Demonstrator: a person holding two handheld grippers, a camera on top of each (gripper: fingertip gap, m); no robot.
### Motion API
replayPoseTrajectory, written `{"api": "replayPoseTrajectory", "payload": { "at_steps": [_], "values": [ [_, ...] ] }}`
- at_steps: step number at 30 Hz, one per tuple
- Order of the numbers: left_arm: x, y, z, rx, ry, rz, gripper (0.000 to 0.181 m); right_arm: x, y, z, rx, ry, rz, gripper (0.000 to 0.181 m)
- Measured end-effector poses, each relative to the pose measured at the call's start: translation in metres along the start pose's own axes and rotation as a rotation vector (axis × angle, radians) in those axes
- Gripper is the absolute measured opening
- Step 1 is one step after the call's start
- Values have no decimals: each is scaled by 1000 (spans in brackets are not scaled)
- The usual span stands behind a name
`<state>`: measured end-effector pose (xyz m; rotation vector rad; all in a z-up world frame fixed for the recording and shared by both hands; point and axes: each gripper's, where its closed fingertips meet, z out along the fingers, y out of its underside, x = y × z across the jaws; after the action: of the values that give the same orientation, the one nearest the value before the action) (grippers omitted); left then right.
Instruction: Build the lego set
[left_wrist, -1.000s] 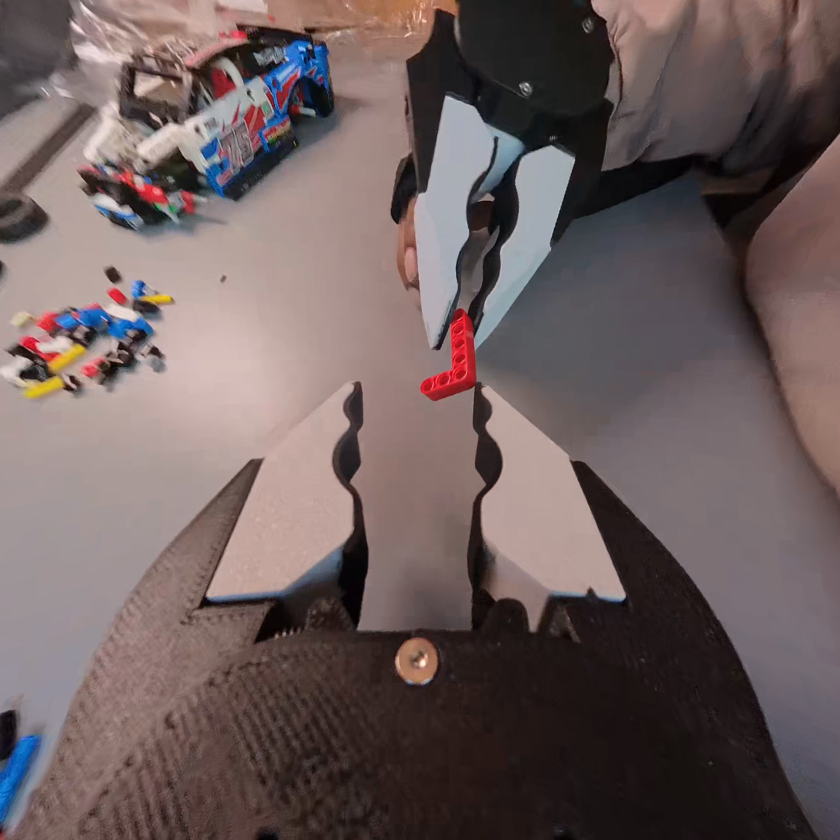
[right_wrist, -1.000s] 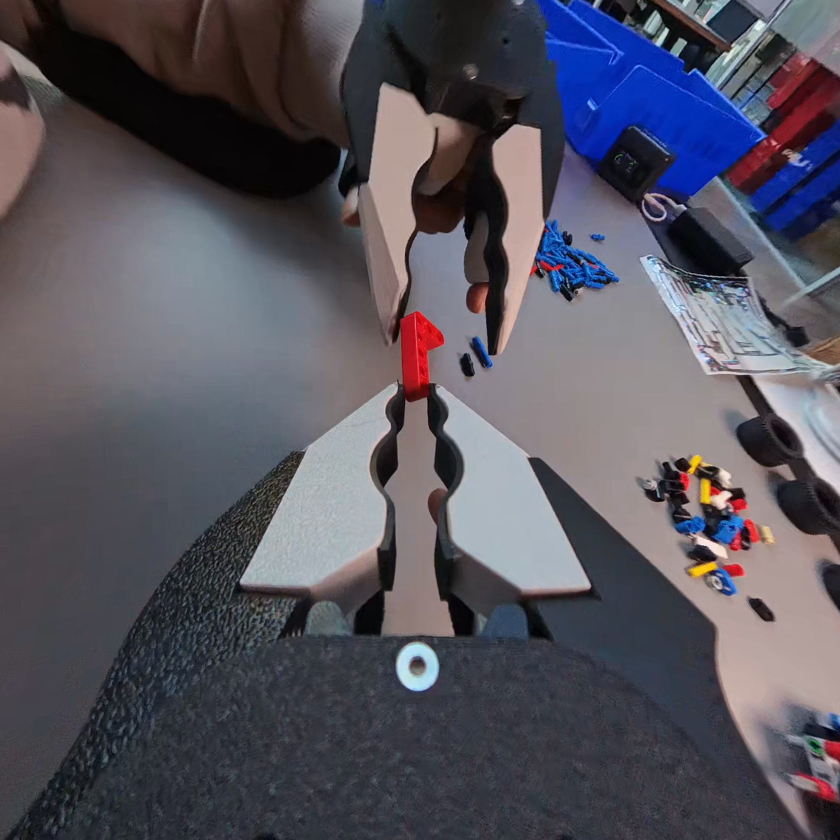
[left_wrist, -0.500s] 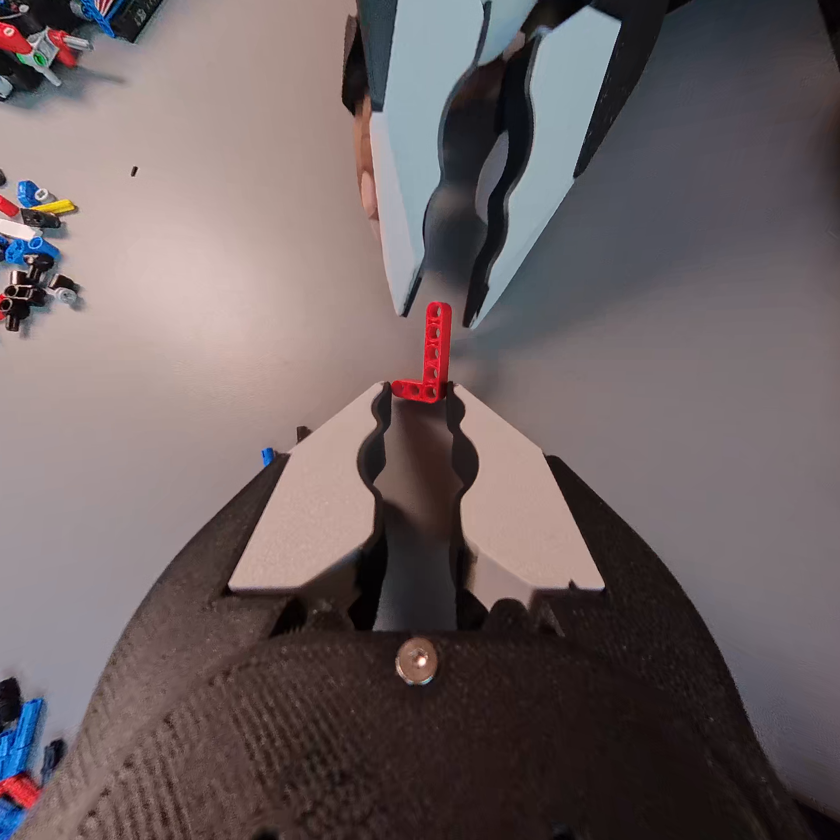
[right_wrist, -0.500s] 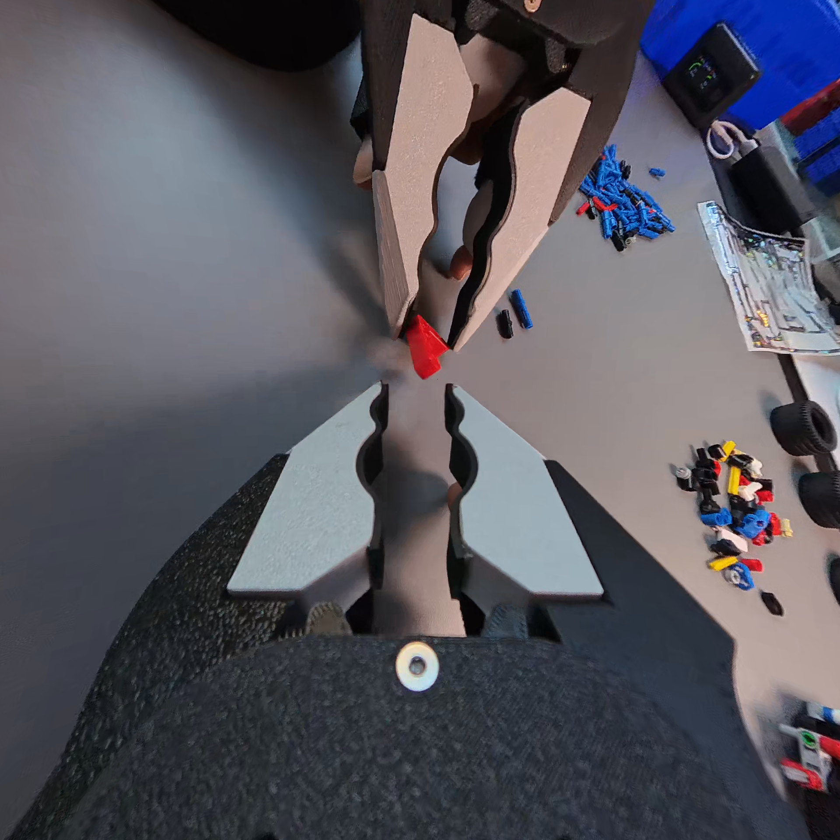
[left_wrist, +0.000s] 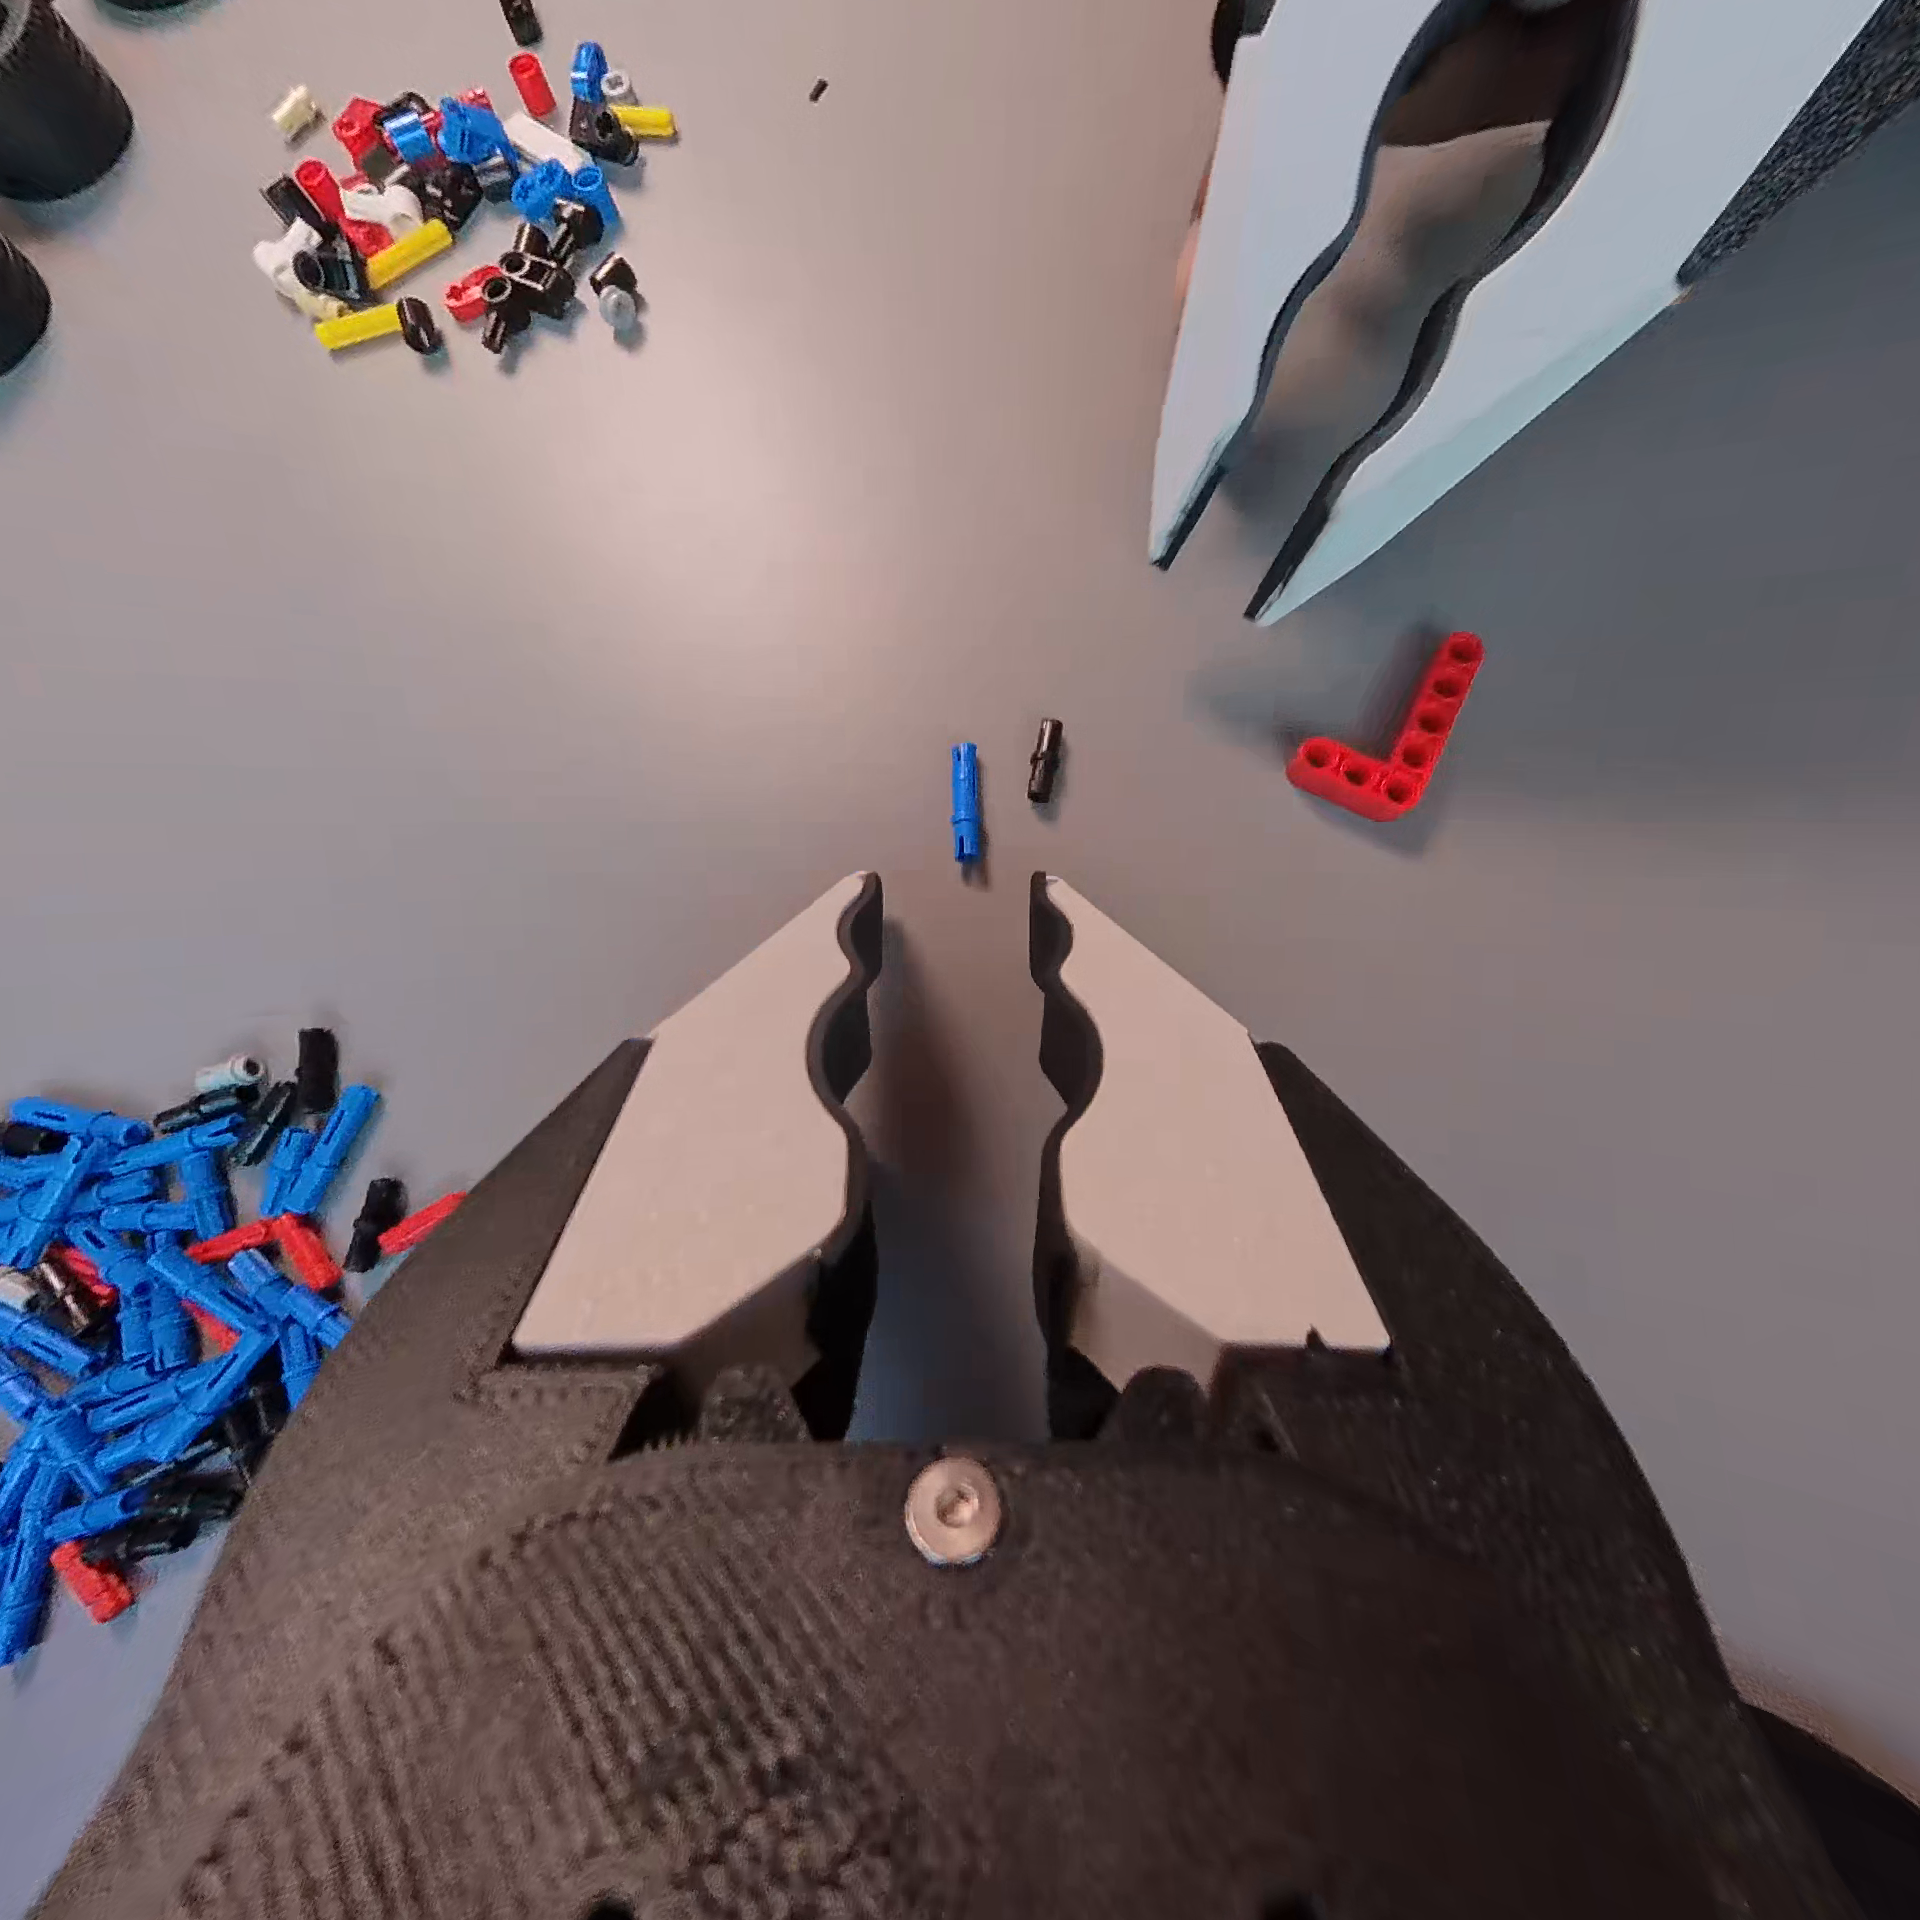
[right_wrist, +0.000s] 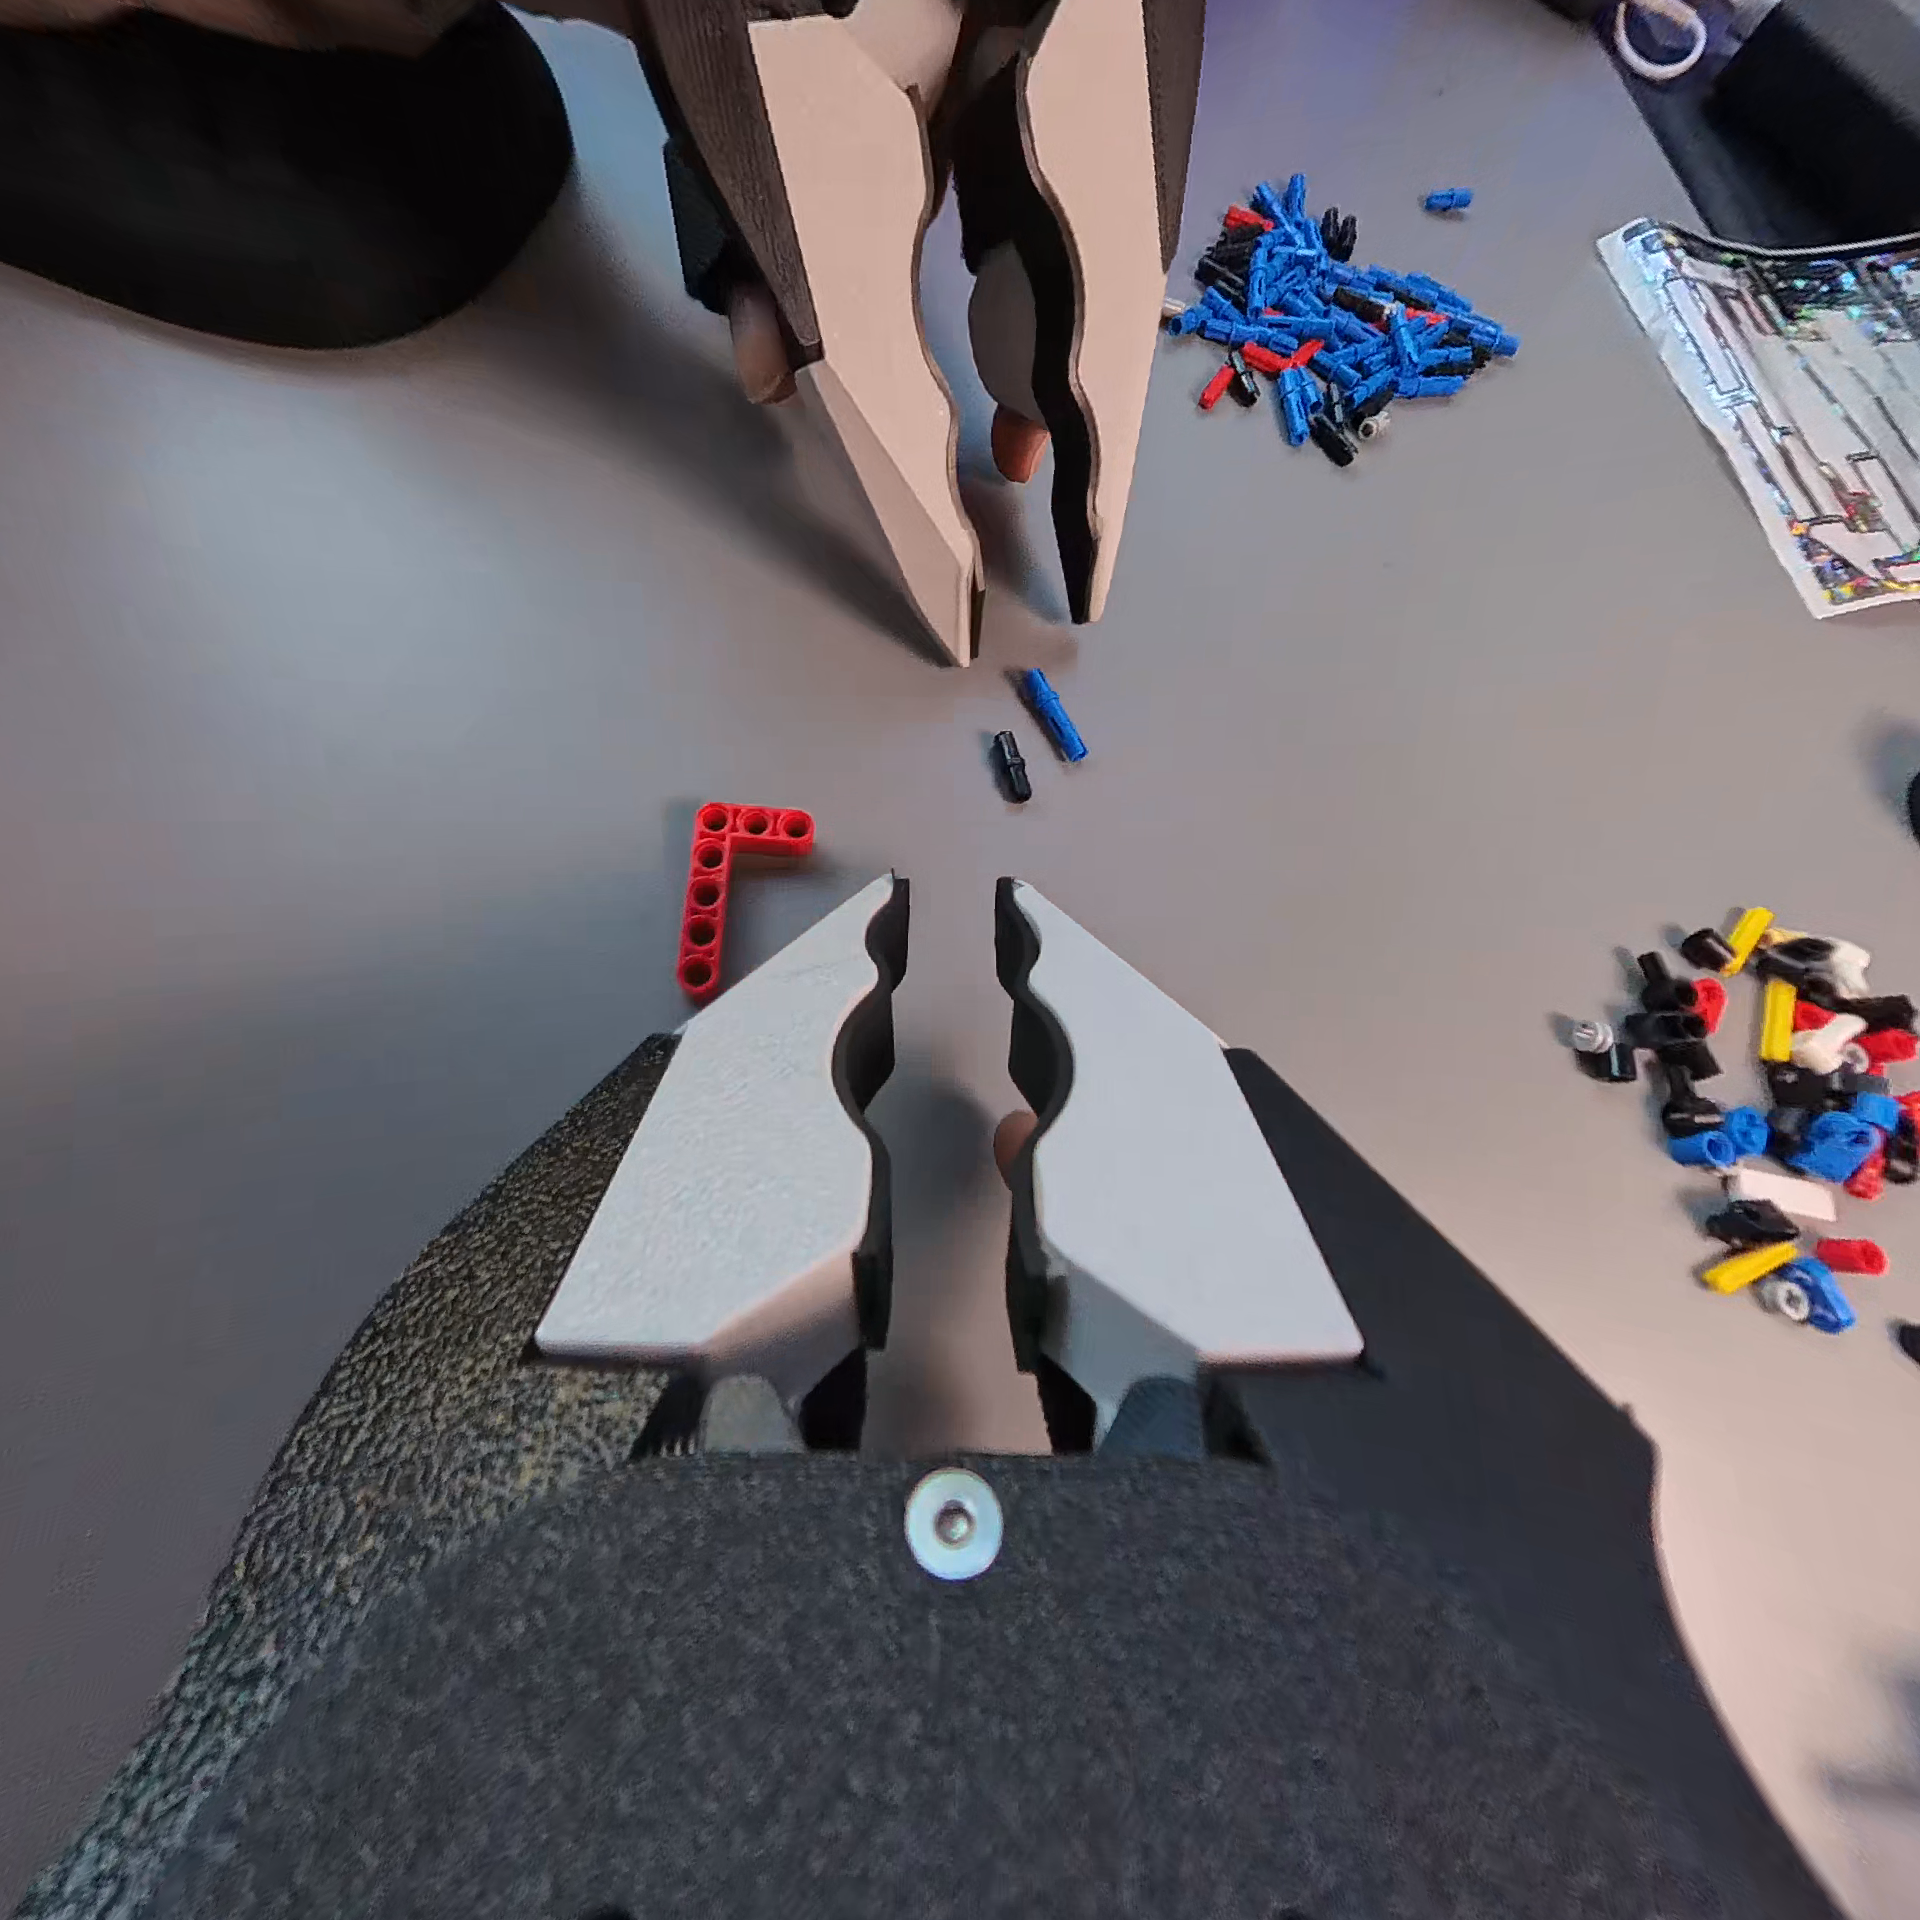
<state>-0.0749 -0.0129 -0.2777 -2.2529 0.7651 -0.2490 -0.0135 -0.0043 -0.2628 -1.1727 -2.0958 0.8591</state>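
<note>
A red L-shaped beam (left_wrist: 1387, 740) lies flat on the grey table, free of both grippers; it also shows in the right wrist view (right_wrist: 727, 883). A blue pin (left_wrist: 965, 798) and a black pin (left_wrist: 1043, 761) lie side by side just ahead of my left gripper (left_wrist: 956, 883), which is open and empty. In the right wrist view the blue pin (right_wrist: 1052, 715) and black pin (right_wrist: 1010, 766) lie between the two grippers. My right gripper (right_wrist: 951, 885) is open and empty, with the red beam just left of its left finger.
A pile of mostly blue pins (left_wrist: 145, 1299) lies at the left, also seen in the right wrist view (right_wrist: 1340, 301). A mixed pile of small coloured parts (left_wrist: 457, 197) lies farther off (right_wrist: 1787, 1101). Black tyres (left_wrist: 52, 135) and an instruction sheet (right_wrist: 1787, 405) are at the edges. About 7 centimeters separates my left fingertips from my right.
The red beam passed from my right gripper to my left, and was then let go; it now lies on the table. Both grippers opened and lowered toward the two pins.
</note>
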Motion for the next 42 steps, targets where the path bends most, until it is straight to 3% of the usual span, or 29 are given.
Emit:
{"api": "replayPoseTrajectory", "payload": {
  "at_steps": [10, 16, 25, 31, 36, 42],
  "values": [
    [1, -6, 7, 17, -22, 19, 12, 11, -3, 11, -5, 5, 17, 15],
    [1, -6, 9, 13, -46, 49, 4, -32, 5, -3, -76, -183, -50, 26],
    [1, -6, 9, 12, -48, 51, 4, -50, 4, -1, -147, -259, -117, 16],
    [1, -6, 9, 16, -48, 55, 4, -37, 10, -6, -169, -270, -156, 14],
    [1, -6, 8, 17, -56, 66, 3, -31, -2, -15, -112, -275, -120, 17],
    [-3, -5, 7, 23, -64, 62, 3, -47, 17, -10, -182, -314, -145, 18]
  ]
}}
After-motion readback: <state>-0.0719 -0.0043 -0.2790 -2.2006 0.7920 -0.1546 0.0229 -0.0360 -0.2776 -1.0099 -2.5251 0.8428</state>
